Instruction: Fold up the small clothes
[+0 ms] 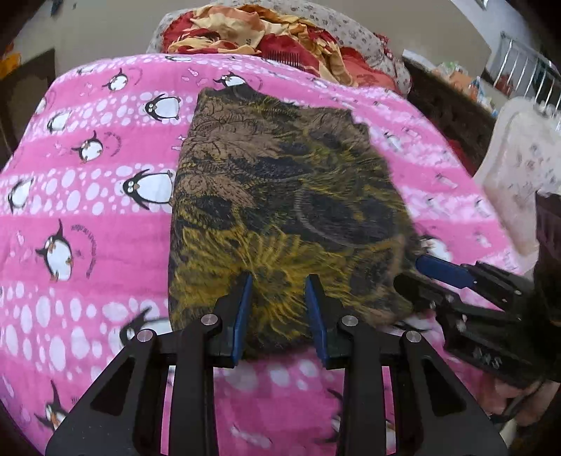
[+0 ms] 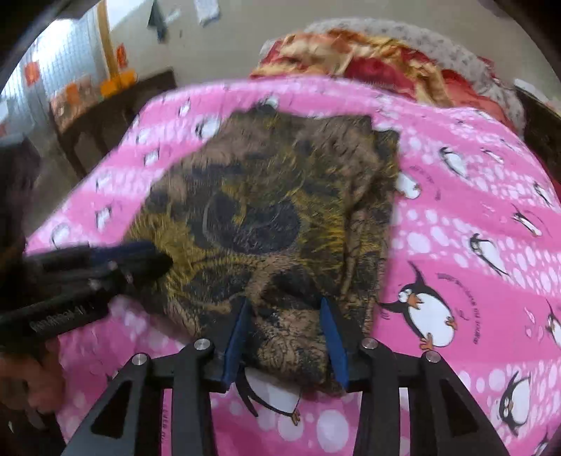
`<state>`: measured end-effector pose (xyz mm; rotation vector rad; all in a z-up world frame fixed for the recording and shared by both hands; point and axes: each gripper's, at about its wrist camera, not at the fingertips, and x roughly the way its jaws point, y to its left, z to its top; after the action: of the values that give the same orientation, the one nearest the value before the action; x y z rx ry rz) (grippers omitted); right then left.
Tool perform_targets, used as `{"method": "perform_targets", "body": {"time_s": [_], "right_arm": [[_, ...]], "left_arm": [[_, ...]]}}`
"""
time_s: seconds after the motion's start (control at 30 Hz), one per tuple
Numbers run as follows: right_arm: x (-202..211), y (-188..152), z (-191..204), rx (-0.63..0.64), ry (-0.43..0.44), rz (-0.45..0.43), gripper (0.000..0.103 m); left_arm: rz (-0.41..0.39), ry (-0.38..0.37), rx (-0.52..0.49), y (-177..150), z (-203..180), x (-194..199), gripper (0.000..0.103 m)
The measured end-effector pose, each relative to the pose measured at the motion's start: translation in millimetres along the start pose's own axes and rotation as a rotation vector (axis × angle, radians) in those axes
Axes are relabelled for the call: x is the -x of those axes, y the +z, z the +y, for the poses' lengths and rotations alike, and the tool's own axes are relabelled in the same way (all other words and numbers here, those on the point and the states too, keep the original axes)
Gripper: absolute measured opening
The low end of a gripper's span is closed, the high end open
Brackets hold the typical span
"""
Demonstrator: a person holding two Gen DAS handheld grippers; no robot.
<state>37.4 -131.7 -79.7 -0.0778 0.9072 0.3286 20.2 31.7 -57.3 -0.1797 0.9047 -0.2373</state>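
On a bed's pink penguin blanket (image 1: 87, 210) lay a soft, limp brown-and-yellow garment (image 1: 280, 196), its near edge between the parted, ungripping left gripper (image 1: 278, 284) and right gripper (image 2: 284, 305).

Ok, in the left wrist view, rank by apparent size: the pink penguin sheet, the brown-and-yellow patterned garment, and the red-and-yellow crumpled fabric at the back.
1. Pink penguin sheet, fills most of the frame.
2. Brown-and-yellow patterned garment, lying on it.
3. Red-and-yellow crumpled fabric; it lies farther from the camera and is partly hidden, so its true size is unsure.
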Motion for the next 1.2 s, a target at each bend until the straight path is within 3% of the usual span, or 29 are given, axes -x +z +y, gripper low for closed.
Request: {"method": "perform_targets", "body": {"time_s": [0.07,0.17,0.27,0.33,0.4,0.47,0.53,0.63,0.67,0.73,0.8,0.87,0.97,1.2], "right_arm": [[13.6,4.2,-2.6,-0.044,-0.032,-0.010,0.039],[30.8,1.9,7.4,0.002,-0.026,-0.090,0.039],[-0.9,-6.6,14.0,0.079,-0.058,0.056,0.040],[11.2,-1.6,9.7,0.021,-0.040,0.015,0.041],[25.5,1.0,6.0,-0.008,-0.040,-0.027,0.041],[36.1,-0.8,-0.4,0.002,-0.091,-0.064,0.043],[36.0,-8.7,-13.7,-0.002,-0.137,-0.040,0.046],[20.0,-29.3,-44.3,-0.066,-0.204,0.063,0.048],[20.4,-36.4,-50.0,-0.064,-0.177,0.023,0.048],[22.6,-46.1,-48.6,-0.026,-0.133,-0.056,0.065],[20.4,-52.8,-38.2,0.040,-0.144,-0.087,0.072],[18.9,-52.9,-31.1,0.073,-0.183,-0.085,0.073],[19.9,-53.2,-35.2,0.054,-0.164,-0.096,0.074],[19.8,-58.0,-35.8,0.064,-0.175,-0.103,0.074]], "left_arm": [[-0.003,0.006,0.003,-5.2,-0.1,5.7,0.030],[0.040,-0.003,0.013,-11.6,2.6,-12.1,0.030],[0.053,0.013,0.042,-6.7,0.7,-10.4,0.031],[0.045,-0.006,0.047,-7.9,1.1,-11.0,0.039],[0.025,-0.070,0.038,-8.9,-1.4,-11.4,0.069],[0.018,-0.098,-0.026,-10.1,-11.7,-13.5,0.082],[0.025,-0.061,-0.073,-10.8,-20.5,-16.5,0.083],[0.033,-0.023,-0.122,-11.9,-28.8,-19.7,0.085],[0.033,-0.020,-0.133,-12.1,-30.7,-20.6,0.088],[0.042,-0.044,-0.150,-11.5,-32.7,-23.5,0.096],[0.051,-0.039,-0.157,-10.5,-34.2,-25.4,0.097],[0.058,-0.029,-0.158,-8.9,-36.0,-26.6,0.097],[0.085,-0.041,-0.162,-6.6,-38.2,-29.7,0.102],[0.076,-0.016,-0.186,-8.8,-42.5,-31.0,0.102]]}}
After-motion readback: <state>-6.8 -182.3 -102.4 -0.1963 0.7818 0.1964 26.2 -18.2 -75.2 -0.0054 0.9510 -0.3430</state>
